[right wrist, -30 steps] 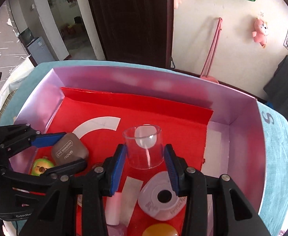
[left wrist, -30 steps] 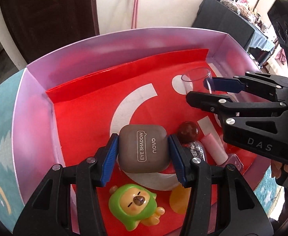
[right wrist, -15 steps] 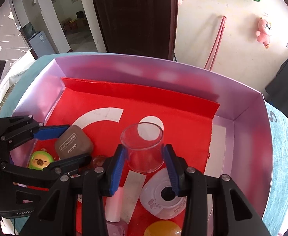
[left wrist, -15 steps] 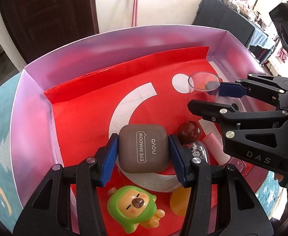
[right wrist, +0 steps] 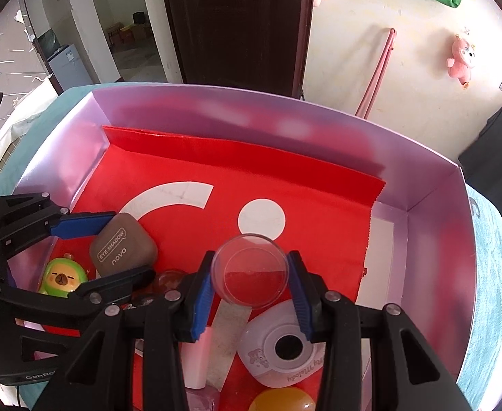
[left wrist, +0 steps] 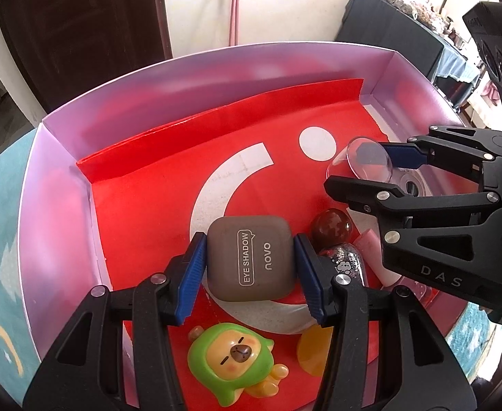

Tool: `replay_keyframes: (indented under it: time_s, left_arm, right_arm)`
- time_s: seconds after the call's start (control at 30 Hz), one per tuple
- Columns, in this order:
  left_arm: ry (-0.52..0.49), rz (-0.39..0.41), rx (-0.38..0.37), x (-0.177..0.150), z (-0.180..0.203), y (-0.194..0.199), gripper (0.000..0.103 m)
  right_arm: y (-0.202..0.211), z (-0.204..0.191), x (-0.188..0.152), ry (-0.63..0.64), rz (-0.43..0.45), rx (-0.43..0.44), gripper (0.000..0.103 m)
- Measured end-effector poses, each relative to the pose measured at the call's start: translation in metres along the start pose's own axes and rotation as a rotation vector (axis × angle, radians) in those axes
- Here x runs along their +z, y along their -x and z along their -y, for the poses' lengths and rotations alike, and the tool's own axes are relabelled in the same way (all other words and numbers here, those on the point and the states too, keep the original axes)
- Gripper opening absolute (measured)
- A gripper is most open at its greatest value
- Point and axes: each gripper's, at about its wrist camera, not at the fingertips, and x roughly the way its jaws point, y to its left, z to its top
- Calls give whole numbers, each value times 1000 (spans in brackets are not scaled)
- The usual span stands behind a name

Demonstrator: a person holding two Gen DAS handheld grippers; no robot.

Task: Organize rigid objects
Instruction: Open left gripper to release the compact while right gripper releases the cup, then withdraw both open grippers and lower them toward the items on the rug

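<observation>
A grey-brown eye shadow case (left wrist: 249, 257) is clamped between the blue pads of my left gripper (left wrist: 249, 270), held over the red liner of the lilac box (left wrist: 216, 78). From the right wrist view the same eye shadow case (right wrist: 122, 245) and left gripper (right wrist: 103, 250) show at the left. My right gripper (right wrist: 250, 275) is shut on a clear plastic cup (right wrist: 251, 270), now tipped so its mouth faces the camera. Seen from the left wrist, that clear cup (left wrist: 360, 162) sits in the right gripper (left wrist: 367, 171) at the right.
On the liner lie a green capybara toy (left wrist: 232, 359), a brown ball (left wrist: 331, 227), a glittery bottle (left wrist: 345, 262), a pink tube (left wrist: 377, 257), an orange ball (right wrist: 281, 400) and a white round device (right wrist: 281, 346). The box's far half holds only the red liner (right wrist: 285, 178).
The right gripper has tipped the clear cup from upright toward the camera, so its mouth now faces the right wrist view. The left gripper and the case stayed put.
</observation>
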Motion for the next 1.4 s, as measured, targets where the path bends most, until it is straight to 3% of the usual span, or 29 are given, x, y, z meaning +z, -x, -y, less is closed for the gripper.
replay_keyframes:
  time_s: [0.5,0.9,1.2,1.4]
  left_arm:
    - [18,56,-2,-3,-8,18,59]
    - [34,170,11,-18,4,62,71]
    - [62,331,33,-54,21,117,80]
    - [67,451,80,-87,38,150,86]
  right_arm:
    - [7,1,-2,-5,17,8,49]
    - [44,3,-9,-22,74,6,58]
    - [114,4,-35,-55,191,17,74]
    - [169,1,-69,-94,301,43,96]
